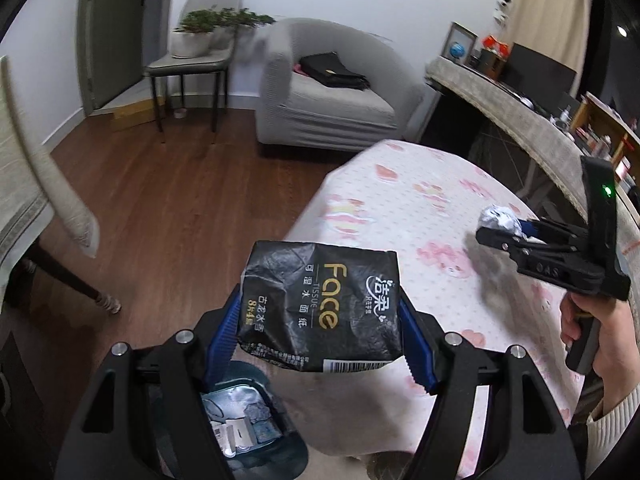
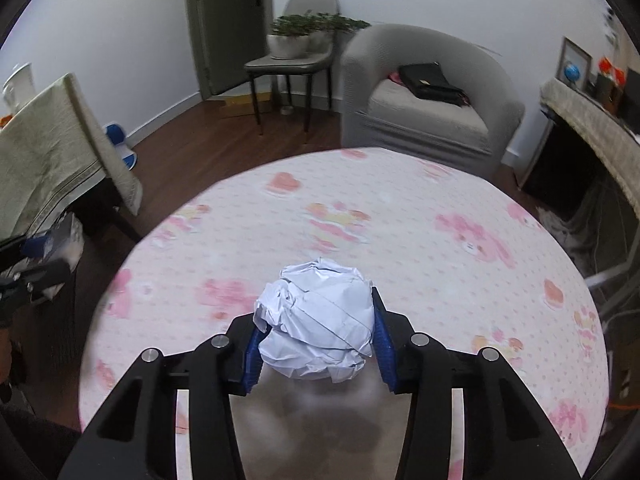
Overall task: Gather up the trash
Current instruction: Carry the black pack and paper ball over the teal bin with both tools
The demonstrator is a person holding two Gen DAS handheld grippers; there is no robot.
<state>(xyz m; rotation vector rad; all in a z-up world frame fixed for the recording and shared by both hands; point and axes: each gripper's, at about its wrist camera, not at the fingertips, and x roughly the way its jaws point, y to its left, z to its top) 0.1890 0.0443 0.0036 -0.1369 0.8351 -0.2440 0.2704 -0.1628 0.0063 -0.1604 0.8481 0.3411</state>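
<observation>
Gripping a black tissue pack [image 1: 320,304] between its blue pads, the left gripper [image 1: 320,320] holds it in the air just off the left edge of the tabletop [image 1: 400,200], and its jaws press on both sides of the crinkled wrapper. Below the pack, on the floor beside the table, stands a dark bin [image 1: 248,420] with scraps of paper and wrappers already inside — the pack hangs above and slightly beyond its opening. The right gripper [image 2: 316,332] has its jaws closed on a crumpled ball of white paper [image 2: 316,320], pads squeezing it from either side, over the near part of the tabletop with its pink flowered cloth [image 2: 360,220]. In the left wrist view the same gripper shows at the right edge, the paper ball at its tip and a hand [image 1: 600,340] around its handle. Beyond the far edge stands a grey armchair [image 2: 432,108] with a black bag [image 2: 432,80] on its seat.
</observation>
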